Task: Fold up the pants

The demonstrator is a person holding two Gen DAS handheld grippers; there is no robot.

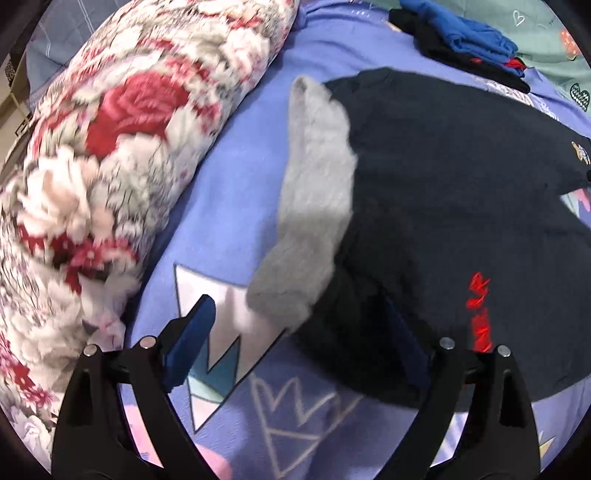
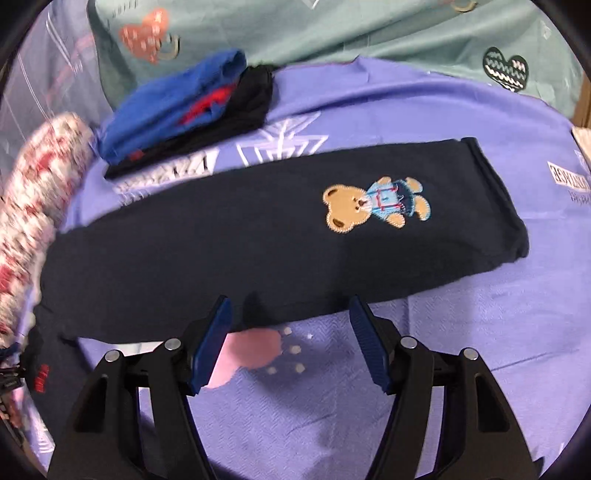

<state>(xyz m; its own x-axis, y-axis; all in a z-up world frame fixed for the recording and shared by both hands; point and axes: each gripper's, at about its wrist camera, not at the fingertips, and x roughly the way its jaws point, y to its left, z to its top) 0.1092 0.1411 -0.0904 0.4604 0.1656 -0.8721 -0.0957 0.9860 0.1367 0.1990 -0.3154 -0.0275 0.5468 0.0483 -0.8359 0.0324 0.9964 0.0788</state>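
A: What do the pants [image 2: 258,236] look like?
B: Dark navy, laid flat in a long band across the purple bedsheet [image 2: 461,350]. A teddy bear patch [image 2: 373,208] sits toward the right end.
A: Anything only the left view shows?
B: A grey fleecy lining [image 1: 314,192] turned out at the pants' left edge, plus red stitching [image 1: 480,310]. A floral blanket roll [image 1: 110,166] lies left of it.
A: The tools?
B: Left tool [image 1: 299,339] stands wide apart over that edge, gripping nothing. Right tool [image 2: 290,343] is apart too, pads clear of the cloth.
A: Further back?
B: Folded blue and black clothes [image 2: 184,110], then a green sheet with hearts [image 2: 369,29].
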